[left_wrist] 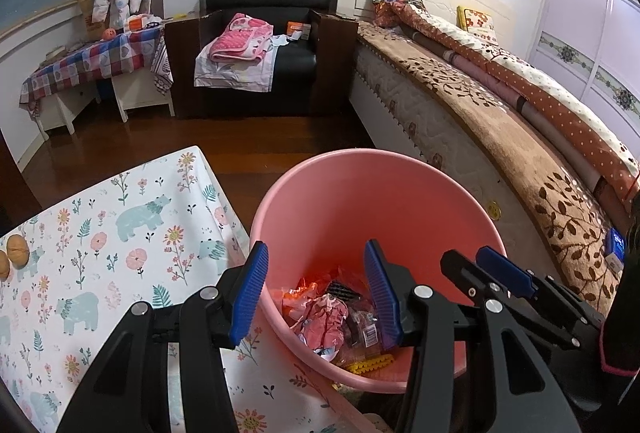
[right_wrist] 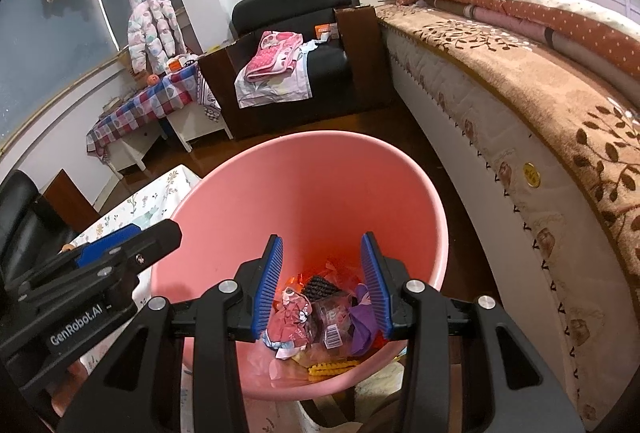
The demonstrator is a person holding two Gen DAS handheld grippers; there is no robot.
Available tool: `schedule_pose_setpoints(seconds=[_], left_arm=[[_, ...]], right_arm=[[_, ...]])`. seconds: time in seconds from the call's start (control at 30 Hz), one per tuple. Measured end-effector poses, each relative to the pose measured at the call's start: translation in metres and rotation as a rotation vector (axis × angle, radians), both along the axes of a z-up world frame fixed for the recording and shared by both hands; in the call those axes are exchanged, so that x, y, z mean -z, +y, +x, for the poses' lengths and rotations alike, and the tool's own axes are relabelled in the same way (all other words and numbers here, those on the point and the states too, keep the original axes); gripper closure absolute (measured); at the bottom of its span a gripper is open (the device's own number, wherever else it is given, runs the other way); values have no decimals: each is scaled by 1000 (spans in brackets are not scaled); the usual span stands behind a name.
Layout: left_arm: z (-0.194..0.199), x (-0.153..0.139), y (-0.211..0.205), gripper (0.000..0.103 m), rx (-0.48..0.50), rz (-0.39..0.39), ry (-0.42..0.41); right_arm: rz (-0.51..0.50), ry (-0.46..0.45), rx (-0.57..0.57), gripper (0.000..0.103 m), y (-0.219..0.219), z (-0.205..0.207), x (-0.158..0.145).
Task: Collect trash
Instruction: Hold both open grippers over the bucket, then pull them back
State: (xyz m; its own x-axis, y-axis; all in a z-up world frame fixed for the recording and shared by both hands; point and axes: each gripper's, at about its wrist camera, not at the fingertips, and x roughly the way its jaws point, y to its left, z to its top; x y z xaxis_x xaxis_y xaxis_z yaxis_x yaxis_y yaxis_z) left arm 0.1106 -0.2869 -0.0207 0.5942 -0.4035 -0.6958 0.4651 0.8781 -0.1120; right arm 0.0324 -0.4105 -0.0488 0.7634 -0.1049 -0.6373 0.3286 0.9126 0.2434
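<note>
Pink bin (right_wrist: 360, 169) rim rings both grippers' spread, empty fingers (right_wrist: 269, 285), table edge (left_wrist: 208, 185) touching its left.

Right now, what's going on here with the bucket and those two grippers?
A person is collecting trash with a handheld gripper in each hand. Both the left gripper and the right gripper hang over the pink bucket, jaws apart, with nothing between them. Crumpled wrappers lie at the bottom of the bucket. The bucket stands between the table with the floral tablecloth and the bed. Two brown round things sit at the table's edge.
</note>
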Motion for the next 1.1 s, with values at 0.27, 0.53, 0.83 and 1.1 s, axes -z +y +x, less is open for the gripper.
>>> schedule_pose_setpoints(seconds=[0.27,0.53,0.83,1.1], left_arm=[[0,-8,2,54,-8,-17,-18],[-9,-19,13,54,-6,-43,-39],[-32,-36,35,54,-9,-77,-66],[-58,-51,63,54,-32,-88,-94]], right_arm=[[-16,-11,3,61,5,-3,-5],[-35,-32,5,61,13,-12,-17],[-68,-61,-26,61,38,-29,-36],[-77,-85,-61,61,63,-47,-50]])
